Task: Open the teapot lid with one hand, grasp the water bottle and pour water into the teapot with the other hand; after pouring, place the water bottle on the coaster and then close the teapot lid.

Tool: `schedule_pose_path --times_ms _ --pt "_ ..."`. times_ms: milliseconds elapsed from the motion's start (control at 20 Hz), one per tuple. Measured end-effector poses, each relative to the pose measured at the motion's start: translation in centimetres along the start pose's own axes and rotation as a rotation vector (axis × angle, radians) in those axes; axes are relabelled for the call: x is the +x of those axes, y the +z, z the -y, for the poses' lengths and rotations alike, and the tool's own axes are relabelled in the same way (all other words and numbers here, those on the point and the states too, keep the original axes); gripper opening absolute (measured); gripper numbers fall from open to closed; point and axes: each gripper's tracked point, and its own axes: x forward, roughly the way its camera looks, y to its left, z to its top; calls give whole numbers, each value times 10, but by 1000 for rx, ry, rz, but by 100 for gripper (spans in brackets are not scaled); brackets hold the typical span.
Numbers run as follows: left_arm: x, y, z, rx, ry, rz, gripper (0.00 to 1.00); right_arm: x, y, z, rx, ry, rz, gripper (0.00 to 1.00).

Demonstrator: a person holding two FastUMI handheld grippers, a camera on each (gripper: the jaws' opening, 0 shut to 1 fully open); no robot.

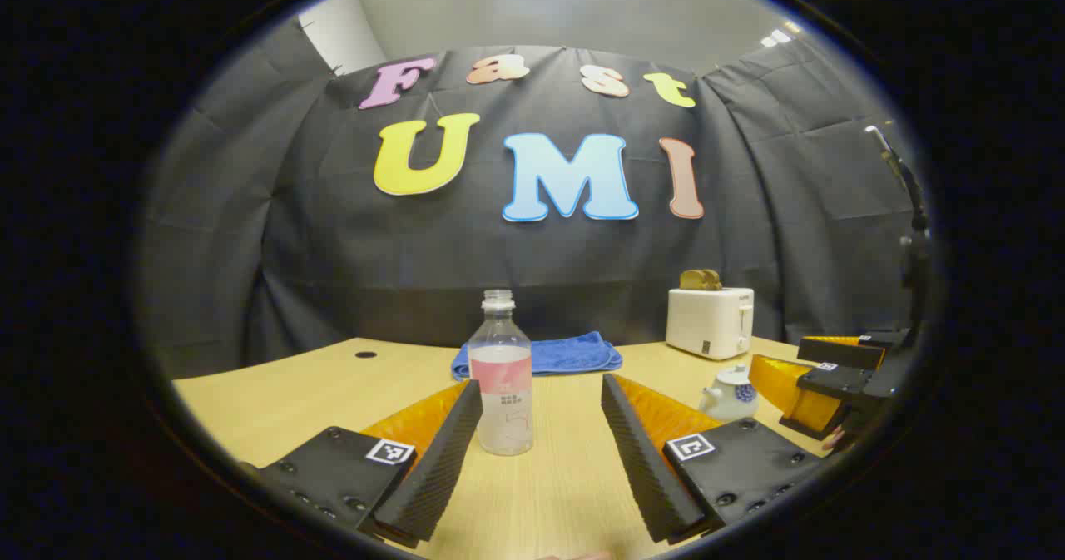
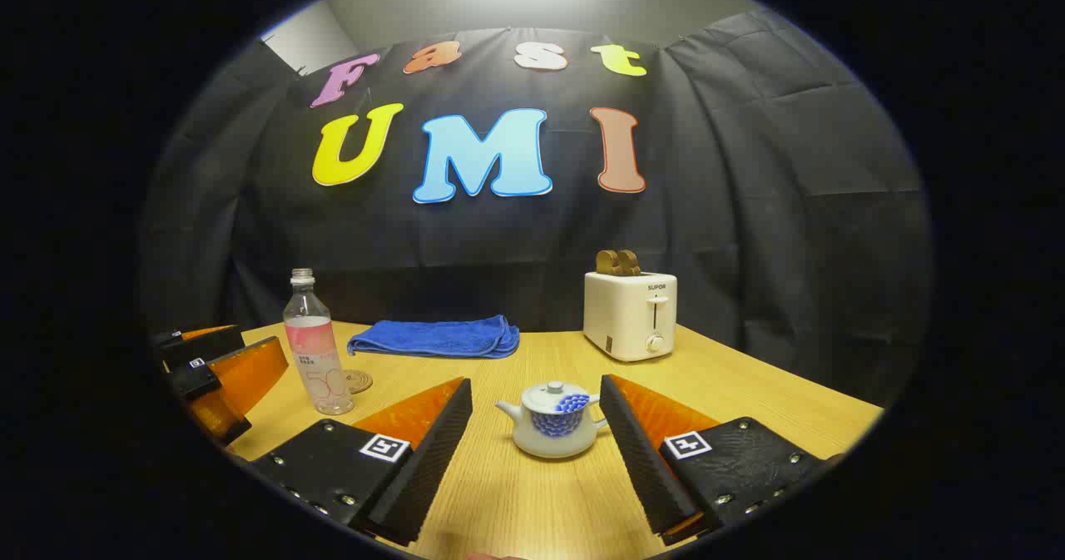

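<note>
The left gripper (image 1: 541, 393) is spread wide, released, with the uncapped water bottle (image 1: 501, 374) upright on the table (image 1: 274, 393) between its fingers, untouched. The right gripper (image 2: 537, 402) is likewise released; the teapot (image 2: 553, 420), lid (image 2: 552, 391) on, stands between its fingers, coaster (image 2: 359, 381) at far left

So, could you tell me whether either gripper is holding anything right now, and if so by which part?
Nothing is held. The left gripper is open in front of the water bottle; the right gripper is open before the teapot.
</note>
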Motion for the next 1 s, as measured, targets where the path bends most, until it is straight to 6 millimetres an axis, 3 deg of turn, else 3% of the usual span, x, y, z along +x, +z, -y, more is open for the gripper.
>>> schedule_pose_path --times_ms 150,550,850,1000 --pt "1 -3 -8 -3 20 -14 100 2 1 0 -8 2 0 96" --pt "2 -1 -3 17 12 5 100 5 -20 3 31 7 -47 96" --pt "3 -4 -7 32 15 -8 100 10 -9 12 -4 -27 -17 95" --pt "4 0 -13 33 23 2 100 23 -7 11 -35 -28 -25 96"
